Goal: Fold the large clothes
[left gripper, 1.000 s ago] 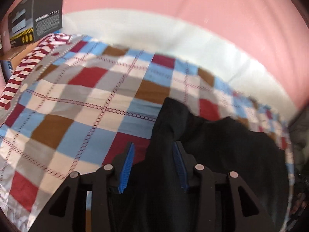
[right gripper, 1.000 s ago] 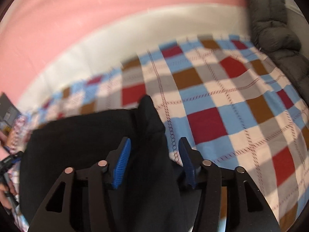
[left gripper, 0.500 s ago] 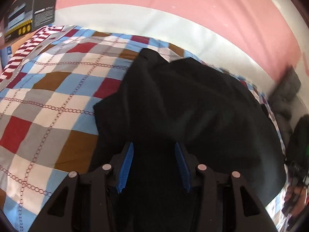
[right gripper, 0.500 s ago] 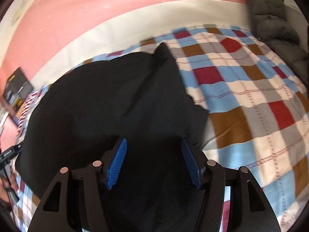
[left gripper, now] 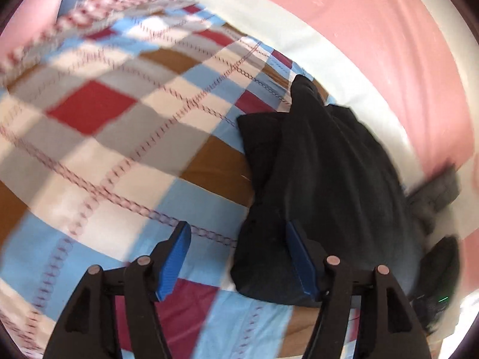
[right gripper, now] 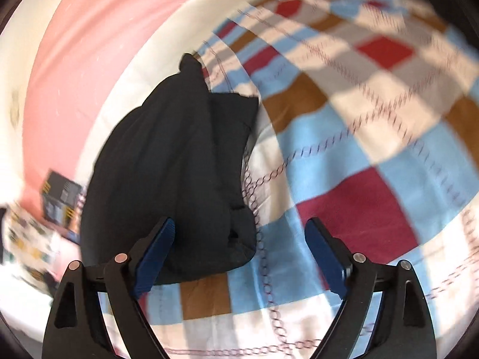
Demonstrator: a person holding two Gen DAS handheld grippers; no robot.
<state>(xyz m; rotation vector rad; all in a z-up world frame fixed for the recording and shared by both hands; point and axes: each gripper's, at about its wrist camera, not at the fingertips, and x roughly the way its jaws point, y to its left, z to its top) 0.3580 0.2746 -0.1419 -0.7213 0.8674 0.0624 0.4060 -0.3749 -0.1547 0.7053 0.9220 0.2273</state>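
Checked bedspread [left gripper: 125, 137] under folded black garment [left gripper: 323, 179], nothing boxed

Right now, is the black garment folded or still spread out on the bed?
Folded: the black garment lies doubled into a narrow, thick bundle on the checked bedspread, layered edges stacked at its near end.

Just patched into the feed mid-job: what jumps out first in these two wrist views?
A black garment lies bunched in a long heap on the bright checked bedspread, a pink wall behind. Both the left gripper and the right gripper are opening, nothing pressed between their blue pads.
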